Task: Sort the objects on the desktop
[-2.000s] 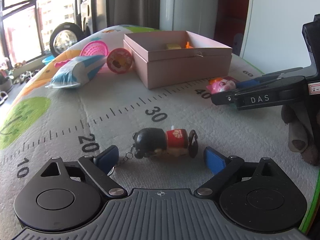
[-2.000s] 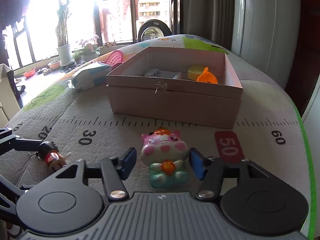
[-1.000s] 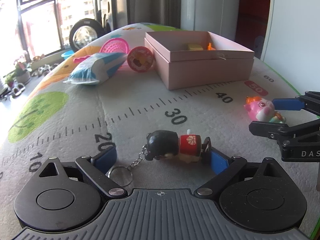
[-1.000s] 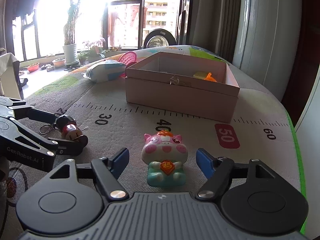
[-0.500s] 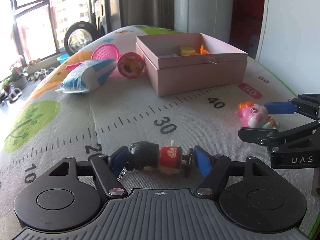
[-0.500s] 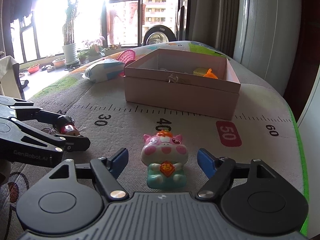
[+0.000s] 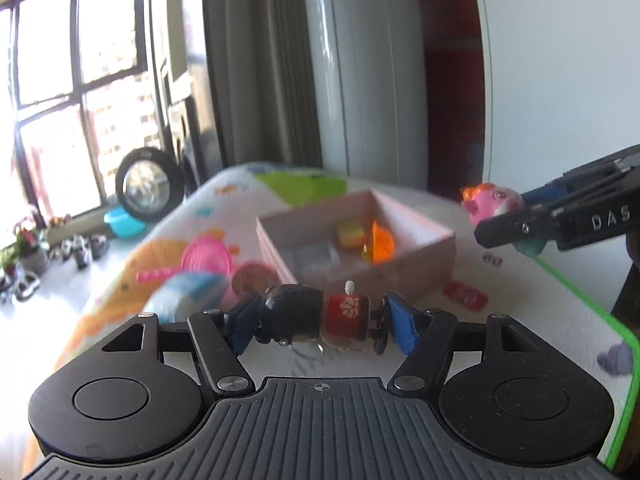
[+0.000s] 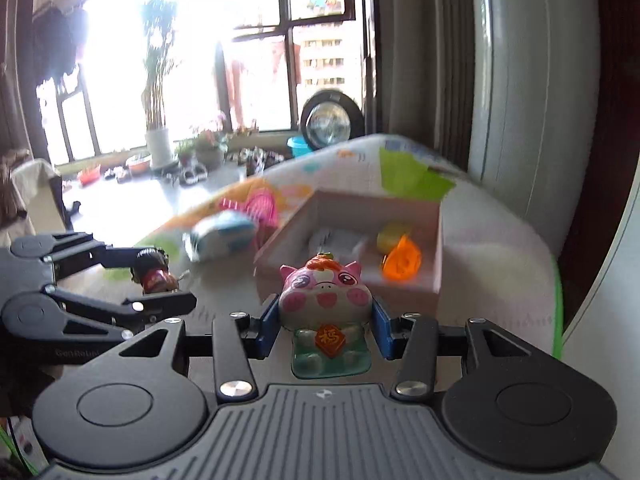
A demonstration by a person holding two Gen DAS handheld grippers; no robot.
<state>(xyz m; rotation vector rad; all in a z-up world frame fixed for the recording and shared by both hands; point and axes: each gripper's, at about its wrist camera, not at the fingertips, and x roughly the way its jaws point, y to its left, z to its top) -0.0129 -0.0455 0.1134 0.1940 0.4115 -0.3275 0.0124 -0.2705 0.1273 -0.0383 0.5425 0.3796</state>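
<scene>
My left gripper [image 7: 320, 322] is shut on a small doll keychain [image 7: 316, 316] with a black head and red body, held sideways above the mat. It also shows in the right wrist view [image 8: 154, 274]. My right gripper [image 8: 326, 320] is shut on a pink pig figurine [image 8: 326, 300] with a green base, lifted off the mat; it appears at the right of the left wrist view [image 7: 494, 202]. The open pink box [image 8: 352, 284] lies just ahead of both grippers and holds a yellow piece [image 8: 390, 236] and an orange piece [image 8: 402, 264].
A blue-and-white packet [image 8: 222, 236], a pink basket [image 8: 264, 208] and a round red toy [image 7: 252, 280] lie left of the box on the ruler-printed mat [image 7: 520, 320]. The mat's green edge [image 8: 556, 304] runs along the right. A window and plants stand beyond.
Both grippers have closed on their toys and lifted them off the mat, moving forward toward the pink box. The view is blurred by motion.
</scene>
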